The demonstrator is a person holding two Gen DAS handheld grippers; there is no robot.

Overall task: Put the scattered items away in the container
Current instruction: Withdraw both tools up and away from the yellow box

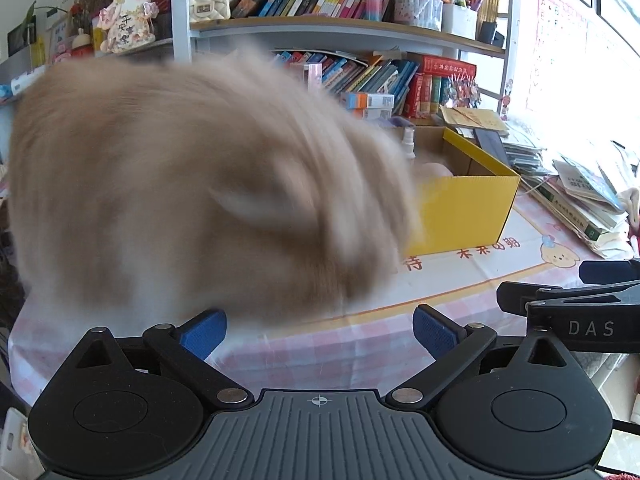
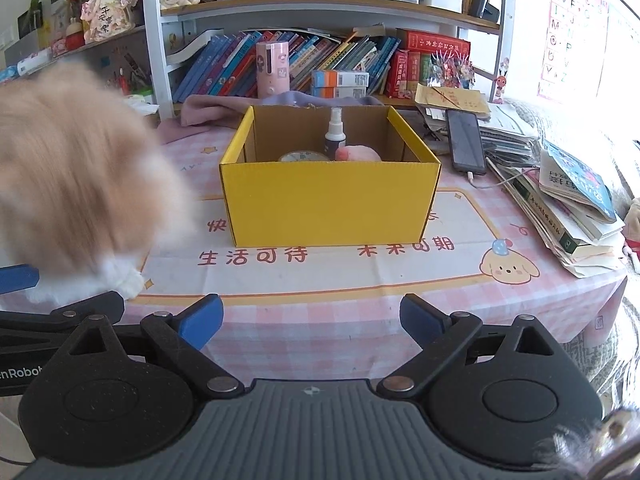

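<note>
A blurred, fluffy tan-and-white furry thing (image 1: 192,184) fills the left wrist view, just beyond the left tool (image 1: 320,330), whose blue pads stand spread wide with nothing between them. The right tool (image 2: 312,322) is likewise released and empty, the furry thing (image 2: 80,184) lying to its left on the pink checked worktop cloth (image 2: 320,280). Straight ahead of the right tool sits the yellow cardboard box (image 2: 328,200), holding a small white spray bottle (image 2: 334,132), a tape roll (image 2: 303,157) and a pink soft item (image 2: 358,153).
</note>
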